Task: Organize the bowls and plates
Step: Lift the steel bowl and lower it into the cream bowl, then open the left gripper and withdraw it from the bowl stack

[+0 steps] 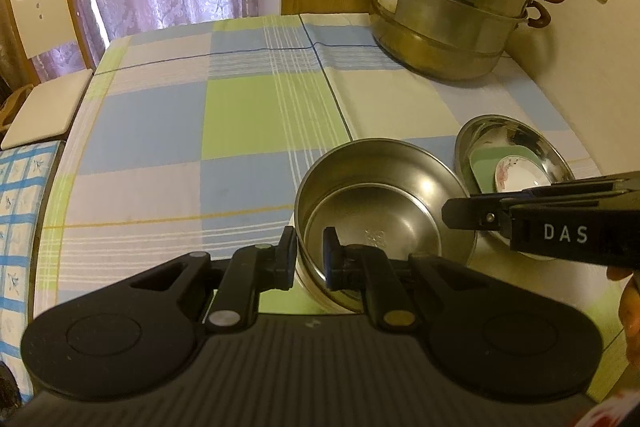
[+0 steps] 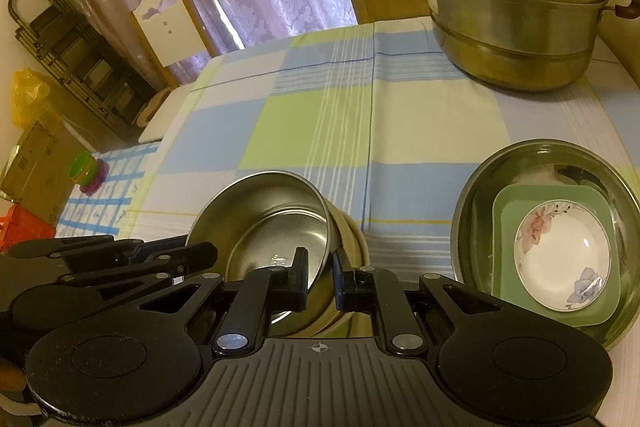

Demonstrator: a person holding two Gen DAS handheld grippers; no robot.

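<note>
Both jaws pinching steel bowl (image 1: 372,203) rim, left gripper (image 1: 310,255), right gripper (image 2: 320,279)

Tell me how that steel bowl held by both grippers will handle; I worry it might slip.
The steel bowl looks thin-walled and polished, so probably light yet slippery. Both the left gripper and the right gripper pinch only its rim, so it may pivot or slide between the fingers. It already sits tilted on a cream bowl, so it could tip further if one side lets go.

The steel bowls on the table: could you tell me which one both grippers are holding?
The deep steel bowl, tilted, with each gripper clamped on its rim: left gripper, right gripper. The wide steel basin beside it sits untouched, holding a green plate and floral dish.
</note>
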